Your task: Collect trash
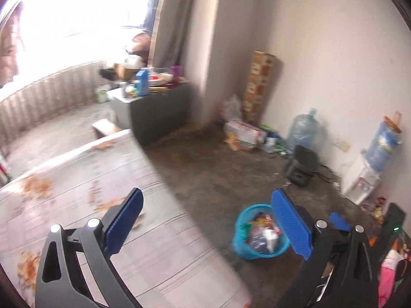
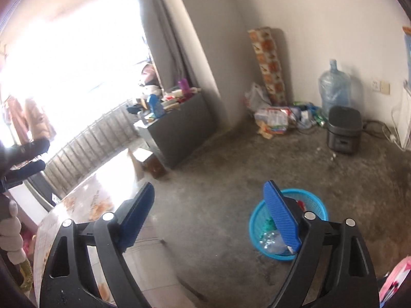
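**Both jaws empty above the bin**

I am holding my left gripper (image 1: 205,224) with its jaws wide apart and nothing between them; my right gripper (image 2: 209,217) is gaping the same way, also empty. The bin (image 1: 240,245), a blue mesh basket on the concrete floor, is sitting just right of the table (image 1: 159,256) edge and is already holding wrappers and a crushed bottle; no loose trash is showing on the table near the bin. The litter pile (image 2: 273,123) is lying well beyond the bin, against the far wall. I judge the next pickup is there; I am planning to approach low, jaws apart, and close on one wrapper at a time.
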Available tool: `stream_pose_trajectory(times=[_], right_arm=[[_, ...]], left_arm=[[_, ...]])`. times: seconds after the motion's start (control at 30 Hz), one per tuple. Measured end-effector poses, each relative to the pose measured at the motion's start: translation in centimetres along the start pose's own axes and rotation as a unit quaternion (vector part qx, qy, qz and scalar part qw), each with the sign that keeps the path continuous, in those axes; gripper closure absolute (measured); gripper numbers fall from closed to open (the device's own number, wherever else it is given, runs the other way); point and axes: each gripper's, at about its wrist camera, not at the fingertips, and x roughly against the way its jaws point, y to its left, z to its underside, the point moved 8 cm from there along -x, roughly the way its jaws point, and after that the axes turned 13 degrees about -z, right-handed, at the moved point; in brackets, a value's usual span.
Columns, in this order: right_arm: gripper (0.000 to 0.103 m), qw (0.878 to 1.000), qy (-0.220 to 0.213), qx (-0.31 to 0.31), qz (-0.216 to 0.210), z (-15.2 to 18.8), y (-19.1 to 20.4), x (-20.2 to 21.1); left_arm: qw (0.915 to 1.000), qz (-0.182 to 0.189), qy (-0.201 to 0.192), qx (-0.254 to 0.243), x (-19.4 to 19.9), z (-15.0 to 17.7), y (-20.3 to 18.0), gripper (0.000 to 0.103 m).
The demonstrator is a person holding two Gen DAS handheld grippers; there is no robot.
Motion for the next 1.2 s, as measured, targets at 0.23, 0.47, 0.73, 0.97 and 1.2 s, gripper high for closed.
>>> stream_pose_trajectory(times=[0.23, 0.47, 0.73, 0.97, 1.2], right_arm=[[0.008, 0.995, 0.004, 0.101, -0.02, 1.0, 7.2, 0.5], [0.008, 0.979, 0.065, 0.189, -0.05, 4.9, 12.4, 0.5], [0.008, 0.954, 0.173, 0.243, -0.011, 10.3, 12.2, -0.7], [0.008, 0.954, 0.205, 0.216, 0.019, 11.4, 10.7, -1.2], [0.008, 0.956, 0.198, 0.208, 0.057, 10.5, 9.3, -0.2]], left_arm=[[0.9806, -0.194, -0.024, -0.002, 3.1, 5.4, 9.4, 0.005], [0.9652, -0.239, 0.008, 0.106, 5.9, 12.4, 15.2, 0.005], [0.9593, -0.237, 0.095, 0.121, 5.5, 19.2, 14.8, 0.005], [0.9568, -0.232, 0.12, 0.127, 4.8, 20.2, 15.0, 0.005], [0.9513, -0.235, 0.144, 0.138, 3.8, 20.4, 15.6, 0.005]])
